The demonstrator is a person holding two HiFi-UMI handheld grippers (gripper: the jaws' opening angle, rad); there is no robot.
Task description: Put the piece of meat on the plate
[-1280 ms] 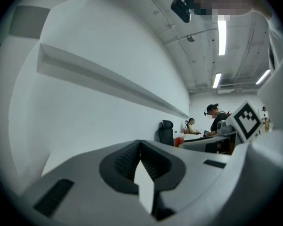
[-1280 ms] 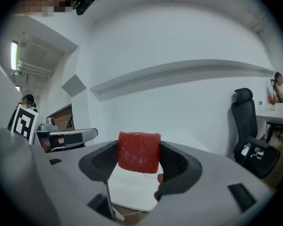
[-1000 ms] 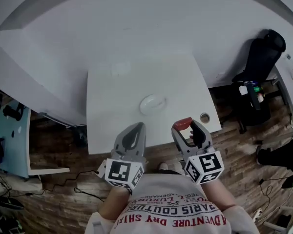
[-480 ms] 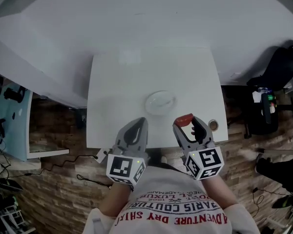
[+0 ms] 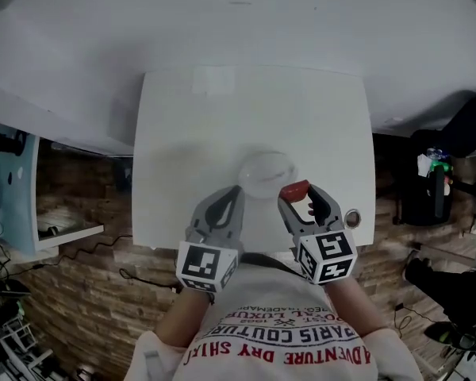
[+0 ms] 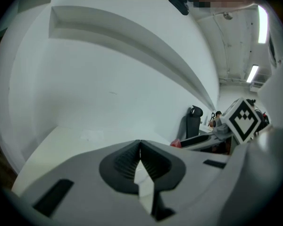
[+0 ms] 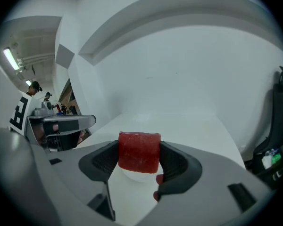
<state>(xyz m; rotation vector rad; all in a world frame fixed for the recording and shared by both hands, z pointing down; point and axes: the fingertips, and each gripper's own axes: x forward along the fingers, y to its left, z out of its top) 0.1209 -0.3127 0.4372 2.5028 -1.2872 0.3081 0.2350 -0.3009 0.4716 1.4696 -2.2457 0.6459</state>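
Note:
A red piece of meat [image 7: 139, 152] is clamped between the jaws of my right gripper [image 7: 139, 158]; in the head view the meat [image 5: 293, 190] shows at the gripper's tip [image 5: 296, 194], just right of the plate's near edge. The white plate [image 5: 266, 169] lies on the white table [image 5: 190, 133], mid-table toward the front; a sliver of the plate [image 7: 132, 175] peeks out under the meat. My left gripper [image 5: 227, 199] hovers near the plate's front left, jaws pressed together with nothing between them; its tips [image 6: 140, 142] meet in its own view.
A small round metal item [image 5: 352, 217] lies near the table's front right corner. A black office chair [image 5: 440, 181] stands to the right of the table. White wall rises behind the table; brick-patterned floor lies around it.
The table and plate have shifted in the head view as the person leaned in. Both grippers now sit closer to the plate, the meat almost at its right edge.

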